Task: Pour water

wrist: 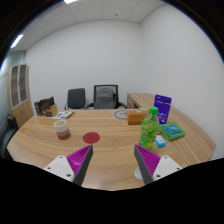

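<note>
hand-held gripper open, green bottle beyond

The hand-held gripper has two pale, wedge-shaped fingers, each faced on its inner side with a ridged magenta pad.

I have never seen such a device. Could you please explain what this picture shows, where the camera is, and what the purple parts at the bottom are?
The camera rides on a hand-held gripper and looks forward along its two fingers. The purple parts are pads on the fingers' inner faces. The fingers are open and hold nothing. Ahead is a wooden table in a meeting room. On it stand a green bottle, a small cup, a round red coaster, a plate and a blue box. Office chairs stand behind the table.
</note>
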`<state>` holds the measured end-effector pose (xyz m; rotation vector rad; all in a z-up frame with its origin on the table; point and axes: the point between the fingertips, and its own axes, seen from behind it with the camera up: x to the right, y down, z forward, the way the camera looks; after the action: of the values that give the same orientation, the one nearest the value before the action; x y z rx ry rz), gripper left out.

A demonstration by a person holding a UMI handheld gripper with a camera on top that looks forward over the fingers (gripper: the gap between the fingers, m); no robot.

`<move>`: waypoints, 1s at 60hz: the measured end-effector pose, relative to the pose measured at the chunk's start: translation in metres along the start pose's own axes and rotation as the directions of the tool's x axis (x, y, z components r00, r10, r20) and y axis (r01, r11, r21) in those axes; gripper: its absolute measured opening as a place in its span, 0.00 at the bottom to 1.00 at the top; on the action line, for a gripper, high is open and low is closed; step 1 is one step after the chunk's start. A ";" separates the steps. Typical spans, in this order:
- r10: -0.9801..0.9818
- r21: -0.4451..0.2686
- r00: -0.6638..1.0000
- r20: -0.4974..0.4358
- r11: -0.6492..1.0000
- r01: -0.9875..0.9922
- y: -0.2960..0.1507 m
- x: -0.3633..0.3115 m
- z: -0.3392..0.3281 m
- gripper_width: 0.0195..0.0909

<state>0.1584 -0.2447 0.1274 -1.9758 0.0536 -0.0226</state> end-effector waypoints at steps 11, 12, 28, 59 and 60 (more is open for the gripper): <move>0.051 0.002 0.994 -0.092 0.999 -0.051 0.019 0.101 0.047 0.91; 0.052 0.008 0.994 -0.097 0.999 -0.052 0.019 0.107 0.052 0.90; 0.010 0.102 0.999 -0.052 0.995 -0.004 -0.010 0.135 0.134 0.90; -0.063 0.174 0.996 -0.064 0.982 0.073 -0.015 0.129 0.159 0.24; -0.068 0.174 0.996 -0.066 0.982 0.078 -0.015 0.129 0.160 0.24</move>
<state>0.2942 -0.0986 0.0769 -1.7993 0.0171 -0.1301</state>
